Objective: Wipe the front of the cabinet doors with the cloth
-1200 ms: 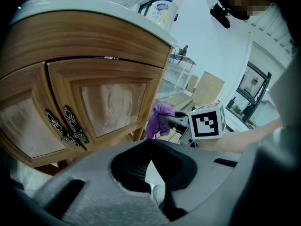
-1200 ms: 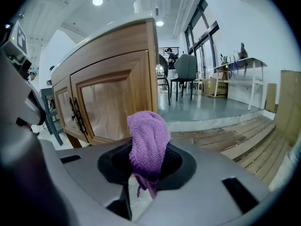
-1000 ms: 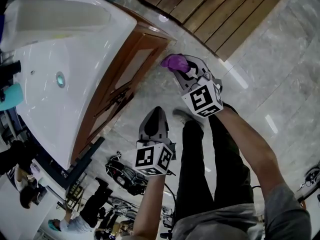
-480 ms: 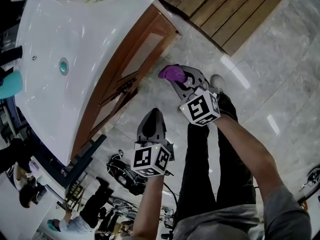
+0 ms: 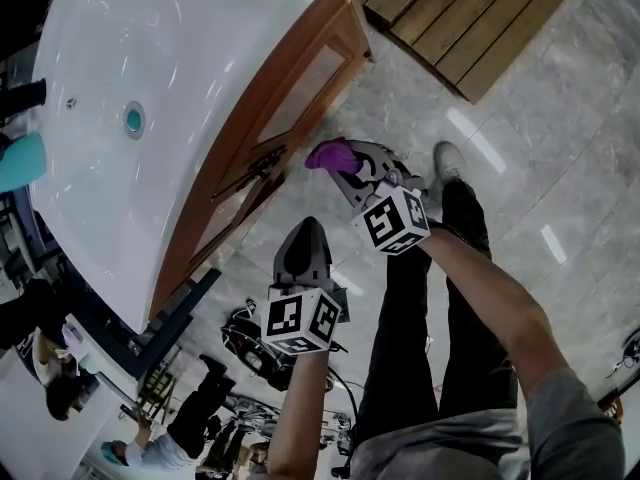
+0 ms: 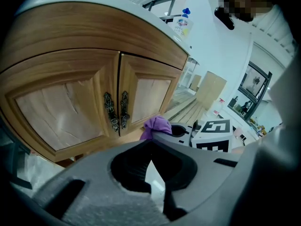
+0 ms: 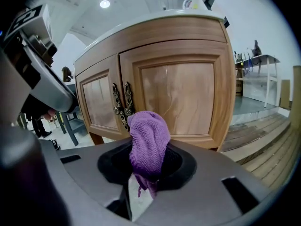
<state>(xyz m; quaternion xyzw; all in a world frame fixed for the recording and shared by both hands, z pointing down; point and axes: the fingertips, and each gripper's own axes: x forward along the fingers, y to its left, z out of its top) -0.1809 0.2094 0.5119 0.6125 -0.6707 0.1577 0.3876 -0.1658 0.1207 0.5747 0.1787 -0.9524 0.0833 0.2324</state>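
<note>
head view: a white basin point(image 5: 150, 68) fills 10 to 12 o'clock, its drain point(image 5: 133, 119) at 10. the cabinet doors point(image 5: 290, 103) run under its rim, from 12 down toward 8 o'clock. the right gripper point(image 5: 348, 166) sits just above centre and points toward 10 o'clock. its jaws are clamped on the purple cloth point(image 5: 328, 153). the cloth is near the doors, and a strip of marble floor point(image 5: 560, 118) shows between them. the left gripper point(image 5: 307, 226) is at 6 o'clock from the right one, well back from the cabinet. wooden slats point(image 5: 470, 18) lie at 1 o'clock.

left gripper view: we read the jaws as closed, tips together, nothing between them. both doors lie ahead at 10 to 12 o'clock, and the paired ornate handles point(image 6: 117, 109) meet at the seam. the cloth shows just above the jaws at 12 o'clock. the right gripper's marker cube point(image 6: 215, 132) is at 2 o'clock.

right gripper view: the jaws pinch the cloth, which bunches up over them at centre. the door seam and handles stand at 11 o'clock behind the cloth. from this view we cannot tell whether the cloth touches the wood.
</note>
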